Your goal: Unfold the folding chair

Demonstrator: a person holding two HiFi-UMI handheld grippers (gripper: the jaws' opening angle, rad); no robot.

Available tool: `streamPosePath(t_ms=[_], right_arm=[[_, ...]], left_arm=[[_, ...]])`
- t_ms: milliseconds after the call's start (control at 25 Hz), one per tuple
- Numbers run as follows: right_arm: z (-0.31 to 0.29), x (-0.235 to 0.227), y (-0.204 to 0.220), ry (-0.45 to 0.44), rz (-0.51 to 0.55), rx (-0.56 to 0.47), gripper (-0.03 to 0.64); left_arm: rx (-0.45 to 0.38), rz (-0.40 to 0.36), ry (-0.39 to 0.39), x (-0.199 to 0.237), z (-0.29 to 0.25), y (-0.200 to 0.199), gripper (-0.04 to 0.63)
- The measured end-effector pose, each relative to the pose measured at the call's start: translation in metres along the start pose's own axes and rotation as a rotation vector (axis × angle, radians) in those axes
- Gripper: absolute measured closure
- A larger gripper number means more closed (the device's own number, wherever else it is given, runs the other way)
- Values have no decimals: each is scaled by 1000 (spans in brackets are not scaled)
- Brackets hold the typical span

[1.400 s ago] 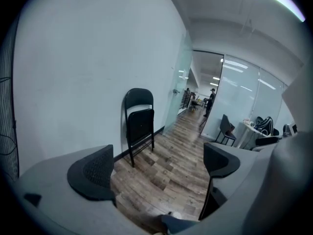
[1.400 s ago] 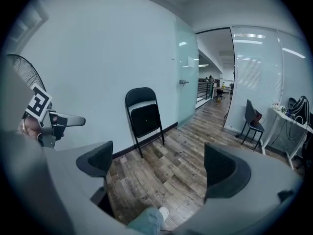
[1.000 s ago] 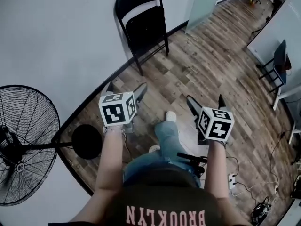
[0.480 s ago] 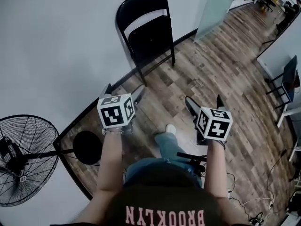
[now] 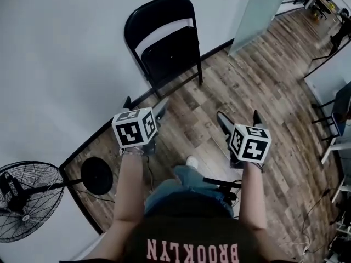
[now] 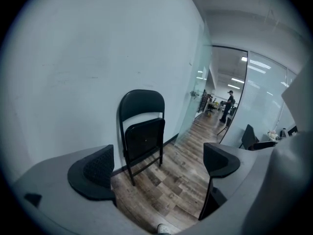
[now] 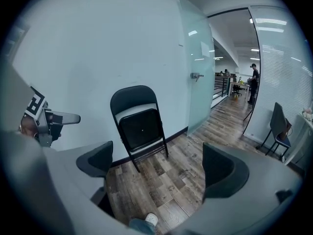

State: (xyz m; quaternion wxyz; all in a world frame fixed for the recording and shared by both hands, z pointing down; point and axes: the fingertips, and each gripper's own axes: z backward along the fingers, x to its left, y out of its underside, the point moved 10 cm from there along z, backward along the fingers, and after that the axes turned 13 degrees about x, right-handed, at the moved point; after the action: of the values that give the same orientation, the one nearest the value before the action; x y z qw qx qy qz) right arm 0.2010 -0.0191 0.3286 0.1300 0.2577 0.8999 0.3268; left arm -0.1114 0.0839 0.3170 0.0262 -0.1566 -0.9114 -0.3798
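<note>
Left claw point(image 5: 145, 104), right claw point(image 5: 238, 115) both agape, empty, folding chair point(image 5: 170, 48) seemingly folded, fan point(image 5: 22, 207) cropped at edge

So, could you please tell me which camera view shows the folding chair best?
The right gripper view: the folding chair stands whole and nearly head-on there, seat folded up against the back, legs visible. The left gripper view also shows it whole, but darker. The head view sees it from steeply above, foreshortened.
</note>
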Motion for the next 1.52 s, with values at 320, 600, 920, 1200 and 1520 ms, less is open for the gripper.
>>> streamPosePath(t_ms=[320,600,920,1200,1520], right_arm=[[-29,-20,-21,-28,-14,4,49],[-47,-19,-24,-43,-7,40,49],[-74,-8,-48,-24,-29,59,49],[-117,32,-96,-25,-6,77,49],[-181,79,-165,-20,11,88,49]], left_arm=[[7,34,-48,2,-20,-21,26],[22,37,-66,11,-29,-26,26],[40,5,-72,38,-49,-57,26],[37,10,-62,91,-83,-102,26],[16,-7,-40,153,-131,-172,27]])
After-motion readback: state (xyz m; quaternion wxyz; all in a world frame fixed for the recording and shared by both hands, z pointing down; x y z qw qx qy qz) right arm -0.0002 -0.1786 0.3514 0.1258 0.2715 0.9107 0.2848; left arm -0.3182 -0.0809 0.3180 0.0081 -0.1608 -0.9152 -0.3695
